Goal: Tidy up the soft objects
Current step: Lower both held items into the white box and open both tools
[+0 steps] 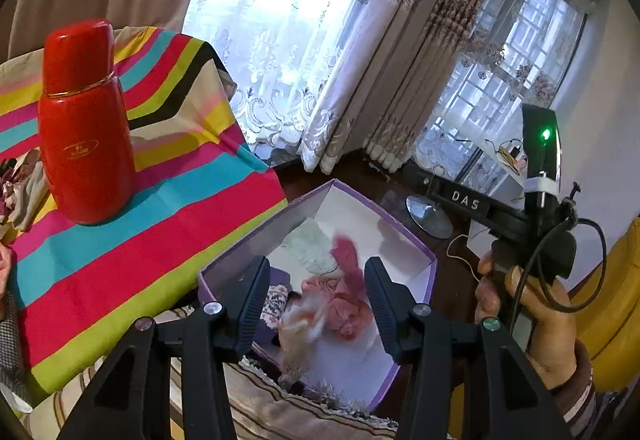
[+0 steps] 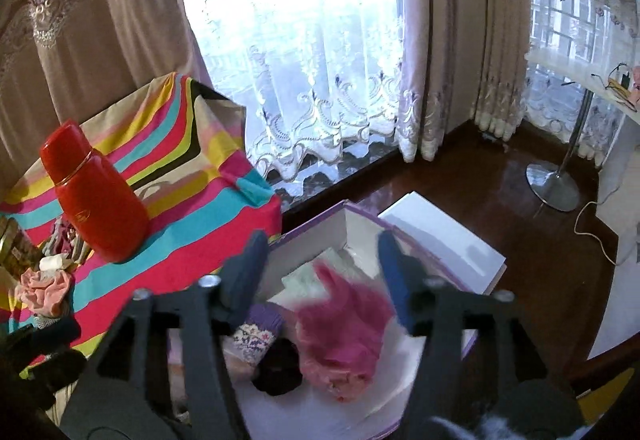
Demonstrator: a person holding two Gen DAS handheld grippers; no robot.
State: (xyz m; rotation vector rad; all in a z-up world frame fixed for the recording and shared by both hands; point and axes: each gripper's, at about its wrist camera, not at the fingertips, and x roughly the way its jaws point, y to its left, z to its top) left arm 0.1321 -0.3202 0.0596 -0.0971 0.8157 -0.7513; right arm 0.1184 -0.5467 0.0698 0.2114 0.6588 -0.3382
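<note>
Both the left gripper (image 1: 317, 304) and right gripper (image 2: 322, 280) hang spread wide and empty above the purple box (image 1: 416, 240). A pink fluffy cloth (image 2: 344, 336) lies inside it beside a knitted purple sock (image 2: 260, 328). A red flask (image 1: 84, 124) stands on the striped tabletop (image 1: 132, 260).

Black hand-held gripper (image 1: 316, 304), ribbed pads, silver screws; yellow sleeve (image 1: 612, 304).

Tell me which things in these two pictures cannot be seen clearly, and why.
- Pink item in the purple box: motion blur in both views; its kind is unclear.
- Dark item in the box: hidden by a left gripper finger in the left view.
- Soft pile beside the red flask: cut off by the frame edge in the left view.
</note>
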